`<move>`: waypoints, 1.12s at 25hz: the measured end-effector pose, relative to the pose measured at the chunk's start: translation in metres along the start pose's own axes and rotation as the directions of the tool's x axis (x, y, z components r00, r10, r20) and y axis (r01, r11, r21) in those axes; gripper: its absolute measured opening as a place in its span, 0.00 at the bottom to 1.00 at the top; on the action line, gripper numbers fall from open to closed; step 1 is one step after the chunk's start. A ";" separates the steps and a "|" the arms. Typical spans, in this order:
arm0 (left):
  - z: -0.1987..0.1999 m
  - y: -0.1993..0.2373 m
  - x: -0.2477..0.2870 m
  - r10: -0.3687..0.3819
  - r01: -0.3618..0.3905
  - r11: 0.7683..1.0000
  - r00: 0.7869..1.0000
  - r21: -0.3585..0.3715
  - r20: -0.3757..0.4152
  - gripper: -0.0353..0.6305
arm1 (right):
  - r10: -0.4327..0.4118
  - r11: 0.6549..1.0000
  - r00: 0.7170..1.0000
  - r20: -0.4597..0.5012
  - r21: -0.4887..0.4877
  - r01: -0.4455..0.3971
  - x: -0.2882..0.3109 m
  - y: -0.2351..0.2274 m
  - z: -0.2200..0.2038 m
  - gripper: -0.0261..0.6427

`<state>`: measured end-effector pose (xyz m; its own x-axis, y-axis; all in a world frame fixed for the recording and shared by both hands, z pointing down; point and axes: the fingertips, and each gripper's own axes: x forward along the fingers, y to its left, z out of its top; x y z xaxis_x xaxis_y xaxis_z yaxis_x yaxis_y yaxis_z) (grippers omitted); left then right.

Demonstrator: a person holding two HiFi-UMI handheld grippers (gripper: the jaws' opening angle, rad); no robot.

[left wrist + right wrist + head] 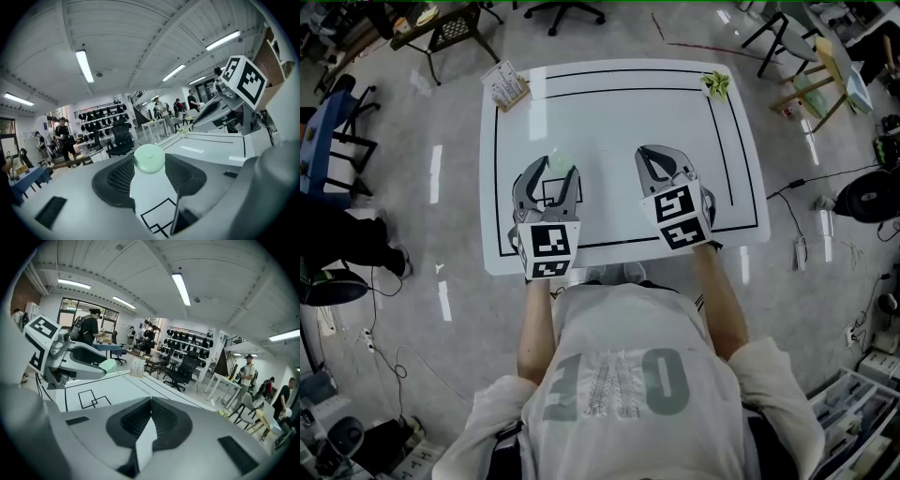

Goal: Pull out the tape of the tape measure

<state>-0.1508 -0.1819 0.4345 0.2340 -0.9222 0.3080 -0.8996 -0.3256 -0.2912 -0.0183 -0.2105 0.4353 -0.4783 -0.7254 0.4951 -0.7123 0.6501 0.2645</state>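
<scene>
You are at the start of the job: the body is secured, and the tape itself is not yet drawn. Your left hand-held gripper [560, 169] pinches the tape measure [149, 158], a pale green round case, between the very tips of its pads. In the left gripper view the case fills the gap from one pad to the other. It sits over the near left part of the worktop [628, 112], just beyond the small square outlines [551, 192] drawn there. Whether the case rests on the surface or hangs just clear of it, I cannot tell.

Your right hand-held gripper [151, 400] is pressed together with nothing in it, and only bare worktop shows past its tips. It hangs beside the left one, apart from it, pointing away from you.

As I judge it, the next move belongs to the right hand. You need to spread those jaws, turn them toward the case and find the end tab of the tape. No view shows that tab, so you may have to roll the left wrist until the slot faces your right side. Then nip the tab with the pad tips and draw it straight away from the case, holding the left hand firm. The grip on the case is only at the pad tips, so a crooked pull could twist it loose.
</scene>
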 end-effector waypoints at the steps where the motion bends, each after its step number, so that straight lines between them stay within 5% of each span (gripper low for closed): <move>1: -0.004 0.004 0.000 0.000 0.000 1.000 1.000 -0.027 -0.016 0.39 | -0.011 0.999 1.000 -0.009 0.034 0.011 0.000 -0.006 -0.005 0.08; 6: -0.028 0.012 0.005 -0.021 -0.003 0.983 0.992 -0.182 -0.125 0.39 | -0.049 0.980 0.996 -0.079 0.190 0.064 0.001 -0.037 -0.040 0.08; 13: -0.055 0.014 0.010 -0.054 -0.027 0.952 0.966 -0.306 -0.251 0.39 | -0.083 0.944 0.978 -0.194 0.298 0.139 0.001 -0.066 -0.082 0.08; 28: -0.100 0.040 -0.003 0.016 -0.140 0.933 0.936 -0.331 -0.351 0.39 | -0.156 0.905 0.943 -0.293 0.339 0.255 -0.020 -0.103 -0.136 0.08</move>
<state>-0.2241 -0.1708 0.5124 0.0756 -0.7953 0.6014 -0.9942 -0.1060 -0.0153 0.1343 -0.2319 0.5110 -0.1892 -0.7194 0.6683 -0.9413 0.3266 0.0850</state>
